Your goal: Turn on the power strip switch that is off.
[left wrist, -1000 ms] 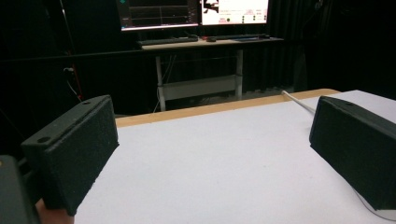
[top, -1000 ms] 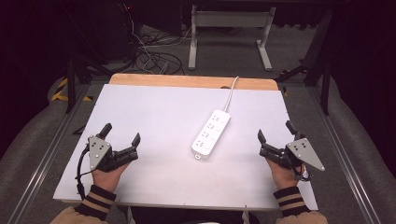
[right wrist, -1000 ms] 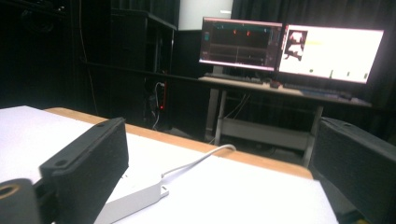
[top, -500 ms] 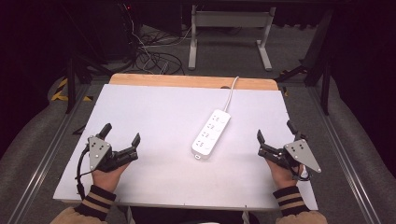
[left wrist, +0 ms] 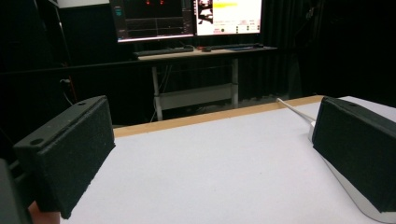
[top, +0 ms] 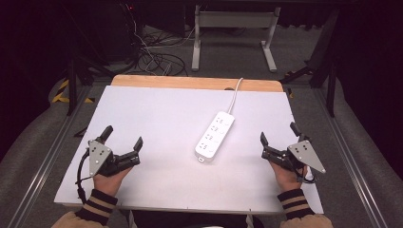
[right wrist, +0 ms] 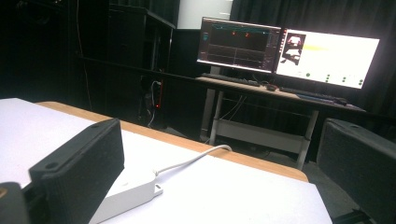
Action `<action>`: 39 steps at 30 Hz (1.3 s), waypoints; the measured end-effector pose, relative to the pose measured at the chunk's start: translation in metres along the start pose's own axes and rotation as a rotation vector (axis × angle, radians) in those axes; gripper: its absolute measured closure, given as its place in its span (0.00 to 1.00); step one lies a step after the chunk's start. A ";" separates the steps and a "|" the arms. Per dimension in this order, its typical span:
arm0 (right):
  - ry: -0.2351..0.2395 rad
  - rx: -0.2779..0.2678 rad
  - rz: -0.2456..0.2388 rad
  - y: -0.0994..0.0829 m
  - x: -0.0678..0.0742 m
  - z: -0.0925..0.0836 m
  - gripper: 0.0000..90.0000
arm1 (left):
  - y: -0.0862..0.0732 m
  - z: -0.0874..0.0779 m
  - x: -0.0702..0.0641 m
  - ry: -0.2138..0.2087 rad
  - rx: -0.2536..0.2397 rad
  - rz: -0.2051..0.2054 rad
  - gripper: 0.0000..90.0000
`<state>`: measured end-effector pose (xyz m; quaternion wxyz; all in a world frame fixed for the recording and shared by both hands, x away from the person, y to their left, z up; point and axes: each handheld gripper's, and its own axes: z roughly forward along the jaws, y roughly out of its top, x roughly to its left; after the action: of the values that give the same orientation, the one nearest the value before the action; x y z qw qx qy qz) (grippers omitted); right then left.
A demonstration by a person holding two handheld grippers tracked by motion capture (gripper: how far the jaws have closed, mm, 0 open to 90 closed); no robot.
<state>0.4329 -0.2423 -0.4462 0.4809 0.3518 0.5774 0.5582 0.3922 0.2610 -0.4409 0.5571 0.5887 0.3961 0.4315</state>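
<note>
The white worktop [top: 157, 109] had a bare wooden strip [top: 190, 82] along its twelve o'clock edge. Beyond it, on the grey floor, a tangle of black cables [top: 157, 59] lay at eleven o'clock, just beside the legs of a light-coloured desk [top: 233, 21] at twelve. On that desk stood two lit monitors [right wrist: 240, 44] [right wrist: 327, 53], with a keyboard [right wrist: 229, 79] in front of them.
</note>
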 end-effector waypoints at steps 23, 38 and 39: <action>0.013 0.043 0.008 -0.002 0.002 0.002 0.02 | -0.001 0.001 0.000 0.000 0.025 -0.007 0.00; 0.013 0.048 -0.005 -0.003 0.002 0.002 0.02 | -0.001 0.003 0.000 -0.002 0.028 -0.009 0.00; 0.014 0.049 -0.005 -0.003 0.002 0.002 0.02 | -0.001 0.003 0.000 -0.002 0.028 -0.009 0.00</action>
<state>0.4348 -0.2403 -0.4494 0.4693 0.3582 0.5951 0.5453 0.3947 0.2600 -0.4416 0.5512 0.5950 0.4040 0.4230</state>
